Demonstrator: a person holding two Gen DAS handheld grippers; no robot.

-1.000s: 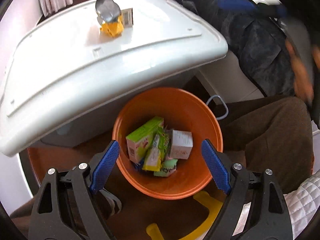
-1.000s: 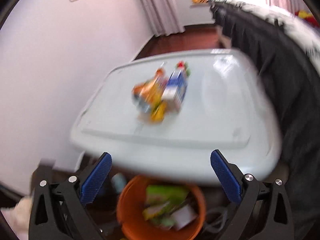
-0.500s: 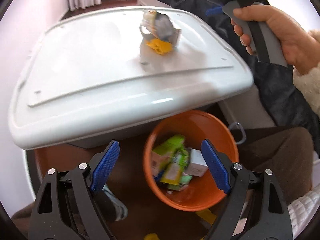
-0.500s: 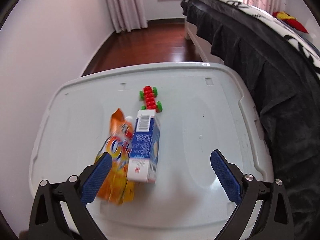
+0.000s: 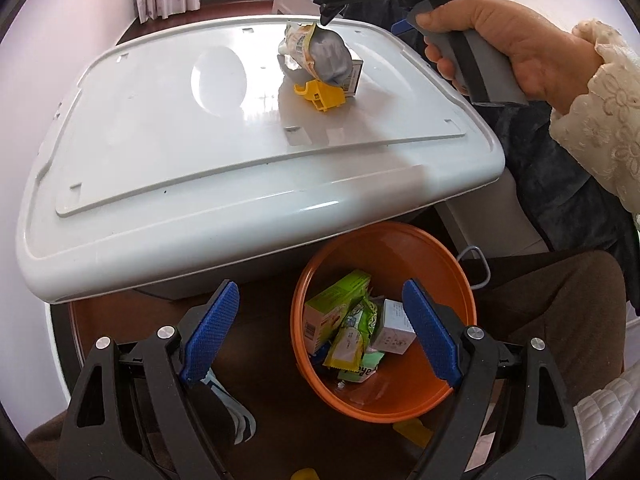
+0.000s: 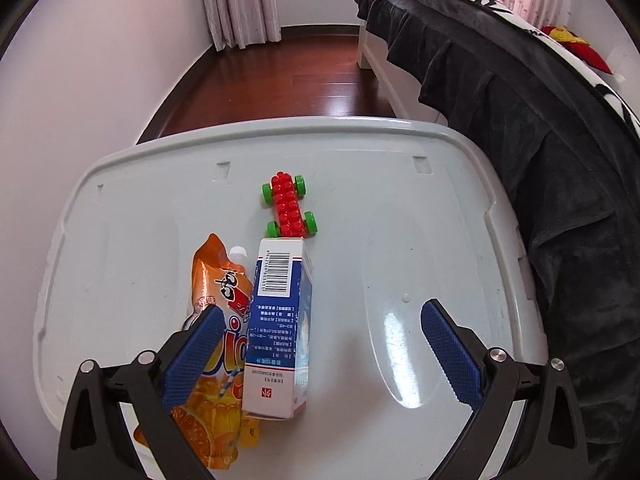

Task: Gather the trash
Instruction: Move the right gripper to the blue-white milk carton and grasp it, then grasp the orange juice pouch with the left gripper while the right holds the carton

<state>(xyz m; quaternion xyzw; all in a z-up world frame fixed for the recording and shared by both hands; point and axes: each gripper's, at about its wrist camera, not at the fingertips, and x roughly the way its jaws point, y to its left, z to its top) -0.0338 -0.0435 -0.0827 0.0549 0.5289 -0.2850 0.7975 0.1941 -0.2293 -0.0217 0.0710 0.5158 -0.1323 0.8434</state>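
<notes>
A blue-and-white carton (image 6: pixel 280 340) and an orange juice pouch (image 6: pixel 218 276) lie side by side on the white plastic lid (image 6: pixel 400 208). A red toy car with green wheels (image 6: pixel 289 210) sits just beyond them. My right gripper (image 6: pixel 322 308) hangs open over them: the carton lies between its fingers, untouched, and the pouch is behind the left finger. In the left wrist view the pouch (image 5: pixel 320 52) rests on a yellow piece (image 5: pixel 320 94). My left gripper (image 5: pixel 319 286) is open and empty above the orange bucket (image 5: pixel 440 392), which holds a green box (image 5: pixel 336 312) and wrappers.
A bed with a dark cover (image 6: pixel 520 120) runs along the lid's right side. Dark wooden floor (image 6: pixel 320 72) lies beyond the lid, a white wall to the left. A person's brown trouser leg (image 5: pixel 560 312) is beside the bucket, and a hand (image 5: pixel 512 40) holds the right gripper's handle.
My right gripper swung from above the bucket out over the lid and came down close to the carton and pouch. The left gripper shifted sideways early on, then stayed still.
</notes>
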